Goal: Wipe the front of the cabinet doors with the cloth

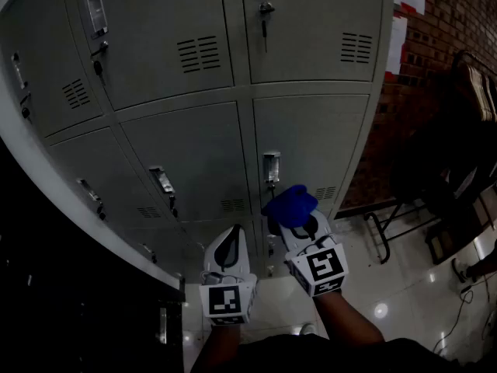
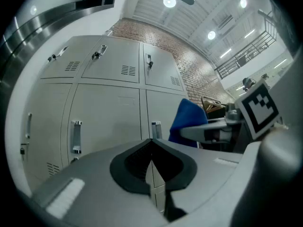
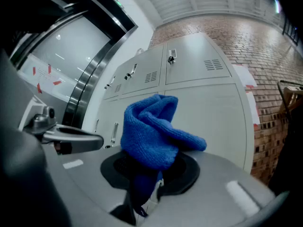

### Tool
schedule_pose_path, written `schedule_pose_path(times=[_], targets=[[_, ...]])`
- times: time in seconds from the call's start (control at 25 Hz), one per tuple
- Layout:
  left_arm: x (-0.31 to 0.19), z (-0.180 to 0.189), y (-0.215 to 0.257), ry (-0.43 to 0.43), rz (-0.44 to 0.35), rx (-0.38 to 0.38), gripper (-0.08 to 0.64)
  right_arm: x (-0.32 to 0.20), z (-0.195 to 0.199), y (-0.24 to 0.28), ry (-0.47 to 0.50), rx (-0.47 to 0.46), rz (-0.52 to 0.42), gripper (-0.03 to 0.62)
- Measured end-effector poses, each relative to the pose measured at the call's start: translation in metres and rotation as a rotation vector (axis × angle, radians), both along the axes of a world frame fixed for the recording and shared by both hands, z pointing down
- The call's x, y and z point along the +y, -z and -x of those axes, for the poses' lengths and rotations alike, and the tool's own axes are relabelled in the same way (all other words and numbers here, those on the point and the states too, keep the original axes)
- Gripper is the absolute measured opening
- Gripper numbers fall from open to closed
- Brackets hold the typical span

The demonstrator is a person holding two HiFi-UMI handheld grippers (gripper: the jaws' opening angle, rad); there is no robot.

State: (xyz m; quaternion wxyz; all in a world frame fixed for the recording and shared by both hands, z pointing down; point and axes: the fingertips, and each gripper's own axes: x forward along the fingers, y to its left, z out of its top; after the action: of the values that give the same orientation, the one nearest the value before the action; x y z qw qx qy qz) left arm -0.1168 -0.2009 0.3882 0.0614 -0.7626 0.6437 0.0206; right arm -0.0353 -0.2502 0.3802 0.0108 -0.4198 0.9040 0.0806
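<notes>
A bank of pale grey cabinet doors [image 1: 194, 162] with handles and vent slots fills the head view. My right gripper [image 1: 293, 217] is shut on a bunched blue cloth [image 1: 291, 205], which it holds just short of the lower right door [image 1: 311, 142] beside that door's handle [image 1: 270, 167]. In the right gripper view the blue cloth [image 3: 154, 134] bulges out between the jaws. To the left of it, my left gripper [image 1: 231, 238] is shut with nothing in it, pointing at the lower doors [image 2: 106, 117]; the blue cloth [image 2: 187, 119] shows at its right.
A brick wall [image 1: 458, 22] runs along the right of the cabinets. A dark metal-framed chair [image 1: 404, 216] stands on the glossy floor [image 1: 404, 294] at right. A dark panel [image 1: 70, 286] borders the cabinets on the left.
</notes>
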Motion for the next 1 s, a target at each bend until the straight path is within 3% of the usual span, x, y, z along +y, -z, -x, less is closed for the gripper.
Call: schedule_pose_path(times=[0.24, 0.4, 0.72, 1.0], targets=[[-0.002, 0.008, -0.001, 0.006, -0.005, -0.007, 0.016, -0.036, 0.016, 0.079, -0.042, -0.006, -0.12, 0.089], [-0.004, 0.012, -0.004, 0.002, 0.004, -0.002, 0.017, -0.052, 0.024, 0.118, -0.058, 0.017, -0.149, 0.087], [-0.006, 0.016, -0.001, 0.007, 0.005, 0.001, 0.017, -0.079, 0.043, 0.146, -0.065, 0.054, -0.111, 0.083], [-0.005, 0.021, 0.019, 0.021, -0.004, 0.002, 0.017, -0.104, 0.033, 0.142, -0.102, 0.057, -0.065, 0.078]])
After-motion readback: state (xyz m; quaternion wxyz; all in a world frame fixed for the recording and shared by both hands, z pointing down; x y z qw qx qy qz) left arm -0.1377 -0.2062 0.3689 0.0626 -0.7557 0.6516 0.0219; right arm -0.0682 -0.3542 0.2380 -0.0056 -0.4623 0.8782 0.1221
